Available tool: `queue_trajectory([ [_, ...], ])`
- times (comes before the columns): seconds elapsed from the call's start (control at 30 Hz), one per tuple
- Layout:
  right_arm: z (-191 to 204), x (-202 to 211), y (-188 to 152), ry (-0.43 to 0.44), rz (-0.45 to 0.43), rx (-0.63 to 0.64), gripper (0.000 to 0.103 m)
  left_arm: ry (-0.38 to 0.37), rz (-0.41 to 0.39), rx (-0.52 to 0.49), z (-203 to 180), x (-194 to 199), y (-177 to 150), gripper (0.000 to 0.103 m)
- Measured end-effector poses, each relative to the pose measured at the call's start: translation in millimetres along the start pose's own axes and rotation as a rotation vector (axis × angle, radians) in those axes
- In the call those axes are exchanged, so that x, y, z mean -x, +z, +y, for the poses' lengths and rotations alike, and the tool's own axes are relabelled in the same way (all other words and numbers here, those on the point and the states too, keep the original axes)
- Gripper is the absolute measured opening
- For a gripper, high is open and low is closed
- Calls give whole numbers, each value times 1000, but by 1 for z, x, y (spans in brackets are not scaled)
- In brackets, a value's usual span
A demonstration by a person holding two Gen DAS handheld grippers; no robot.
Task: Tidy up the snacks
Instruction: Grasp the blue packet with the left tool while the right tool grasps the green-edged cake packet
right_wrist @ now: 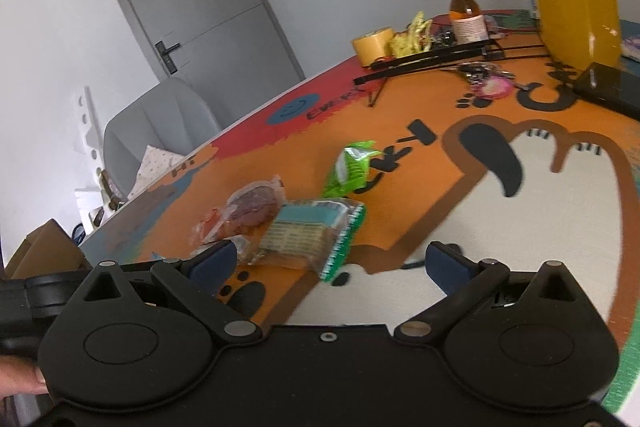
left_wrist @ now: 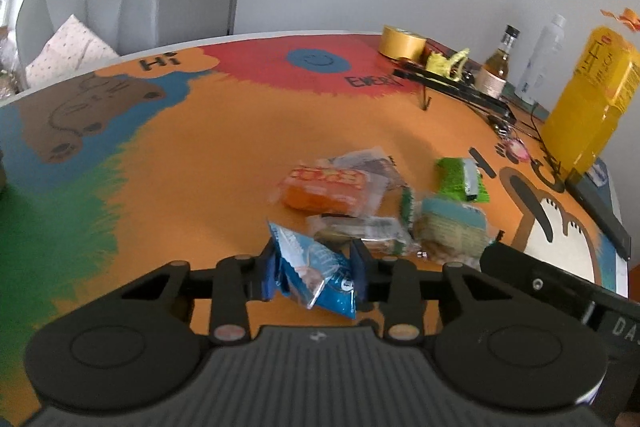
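My left gripper (left_wrist: 314, 267) is clenched on a crinkled blue foil snack packet (left_wrist: 316, 269), just before the loose snack pile (left_wrist: 360, 203). My right gripper (right_wrist: 328, 263) stands released, empty, beside that pile. Judged progress: early; the orange, green and teal packets remain unsorted.

1. "Hi" is painted in black on the table (left_wrist: 224, 131), at its far left edge.
2. "EVER…", probably cut short, stands by the blue smiley (left_wrist: 317, 61).
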State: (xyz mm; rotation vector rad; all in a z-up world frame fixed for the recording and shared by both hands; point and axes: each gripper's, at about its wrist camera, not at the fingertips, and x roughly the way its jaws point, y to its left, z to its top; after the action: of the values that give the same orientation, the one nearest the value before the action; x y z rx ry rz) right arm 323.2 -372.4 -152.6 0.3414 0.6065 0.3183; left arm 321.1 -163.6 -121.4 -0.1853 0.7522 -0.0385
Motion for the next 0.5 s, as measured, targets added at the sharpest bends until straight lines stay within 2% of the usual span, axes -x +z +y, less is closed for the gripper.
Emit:
queue_trajectory([
  [0.27,17,-16,6,5,13,37,103,34,-9,28,23,7,1,34],
  [0.5,30,-28,10,-37,2,74,100,71,-26,43,38,12,2,34],
])
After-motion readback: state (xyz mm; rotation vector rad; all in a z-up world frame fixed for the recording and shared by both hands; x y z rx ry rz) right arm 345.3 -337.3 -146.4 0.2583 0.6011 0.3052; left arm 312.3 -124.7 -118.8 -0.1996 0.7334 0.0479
